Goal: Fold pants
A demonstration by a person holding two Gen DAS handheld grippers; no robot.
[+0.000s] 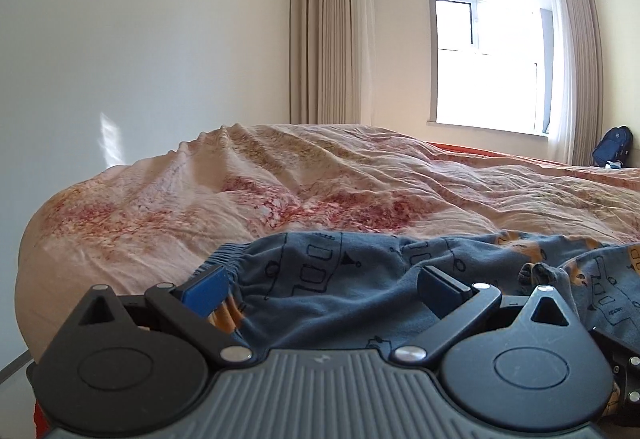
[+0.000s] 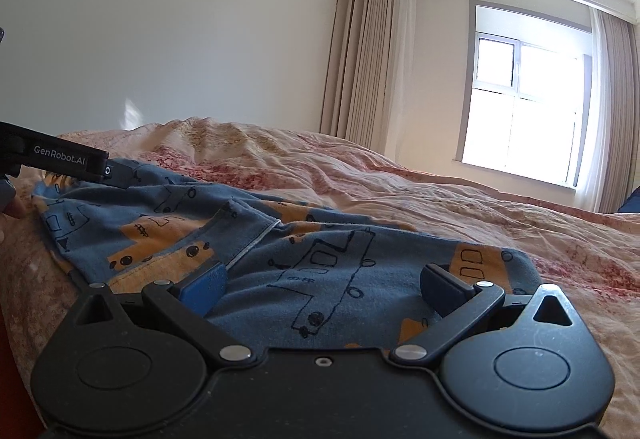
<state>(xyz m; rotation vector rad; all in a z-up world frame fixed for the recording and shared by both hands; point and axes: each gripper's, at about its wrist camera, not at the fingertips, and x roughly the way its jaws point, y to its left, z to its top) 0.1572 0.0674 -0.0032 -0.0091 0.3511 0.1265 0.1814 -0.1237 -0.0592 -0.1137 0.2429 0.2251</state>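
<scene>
My left gripper (image 1: 324, 287) sits low in the frame with its fingers spread wide, and the blue pants (image 1: 320, 279) fill the gap between them. The elastic waistband (image 1: 228, 253) is bunched just above the left blue pad (image 1: 206, 289). I can't tell if the pads actually touch the cloth.

My right gripper (image 2: 324, 287) is spread the same way, bottom centre of its view, with the pants (image 2: 248, 239) running from there up toward the left edge. The truck print and orange patches are showing. The left gripper (image 2: 116, 173) pokes in at the left edge, tip down on the pants.

Everything lies on a rumpled pink floral bedspread (image 2: 440, 199). Window (image 2: 524, 107) and curtains (image 2: 368, 59) upper right, a dark backpack (image 1: 612, 145) at the far right.
</scene>
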